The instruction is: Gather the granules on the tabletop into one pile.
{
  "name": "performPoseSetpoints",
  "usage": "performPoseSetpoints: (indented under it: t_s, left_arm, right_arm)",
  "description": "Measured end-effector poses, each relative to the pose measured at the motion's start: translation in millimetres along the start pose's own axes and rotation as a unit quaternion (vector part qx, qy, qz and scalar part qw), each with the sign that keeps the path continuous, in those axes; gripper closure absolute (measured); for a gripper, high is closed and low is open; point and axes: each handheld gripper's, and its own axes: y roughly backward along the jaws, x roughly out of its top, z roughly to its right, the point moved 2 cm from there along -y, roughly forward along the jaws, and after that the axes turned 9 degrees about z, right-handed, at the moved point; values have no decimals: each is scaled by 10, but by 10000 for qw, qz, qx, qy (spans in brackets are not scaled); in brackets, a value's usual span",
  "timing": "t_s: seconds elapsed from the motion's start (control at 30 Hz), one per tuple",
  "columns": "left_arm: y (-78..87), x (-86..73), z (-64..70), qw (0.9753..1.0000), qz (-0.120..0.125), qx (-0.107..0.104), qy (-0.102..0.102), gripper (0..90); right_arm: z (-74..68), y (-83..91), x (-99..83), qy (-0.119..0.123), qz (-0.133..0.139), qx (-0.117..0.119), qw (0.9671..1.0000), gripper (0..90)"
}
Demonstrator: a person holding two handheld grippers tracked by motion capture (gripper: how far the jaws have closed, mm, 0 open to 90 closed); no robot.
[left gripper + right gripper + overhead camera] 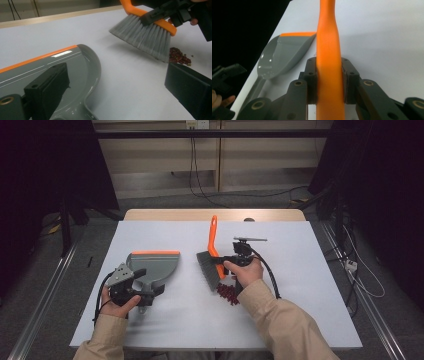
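Right now the little pile of red crumbs [227, 293] sits on the white table [300, 285], just under the right gripper [329, 82] and touching the tips of the brush [210, 265]. That gripper has its jaws squeezed tight on the brush's smooth orange handle. The brush has a long curved handle and soft grey bristles [145, 37] that fan out. Off to the side, well apart from the crumbs, lies the dustpan [152, 267]. It is hard shiny grey plastic, scoop-shaped, with an orange strip along its flat front edge. The left gripper [134, 285] is down by the dustpan's handle with its jaws spread wide, and it does not look closed on anything. The job looks like sweeping, just at the start. Next the left gripper likely needs to grab the dustpan, and the brush must push the crumbs across the table toward it.
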Motion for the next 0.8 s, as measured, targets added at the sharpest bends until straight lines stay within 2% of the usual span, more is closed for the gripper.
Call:
performPoseSetpoints:
  t_s: [0.1,0.17,0.3,0.37,0.47,0.63,0.8]
  left_arm:
    - [0,1,-2,10000,47,14,42,52]
    - [1,1,-14,10000,17,4,27,52]
    - [-2,2,-16,10000,37,3,46,52]
    - [-1,1,-21,10000,14,5,19,52]
    - [-4,-1,-16,10000,16,11,19,52]
    - [-6,3,2,10000,19,-14,0,52]
    - [-8,4,13,10000,4,-25,-30,52]
  right_arm:
    - [13,-98,46,119,17,-96,9999,713]
    - [62,-157,86,-28,65,-135,9999,713]
    - [160,-224,168,-85,213,-304,9993,713]
    - [205,-233,162,68,177,-486,9986,713]
    - [236,-189,146,36,104,-517,9986,713]
    - [222,-81,103,120,-40,-526,9985,714]
    - [244,21,37,71,-74,-477,9988,714]
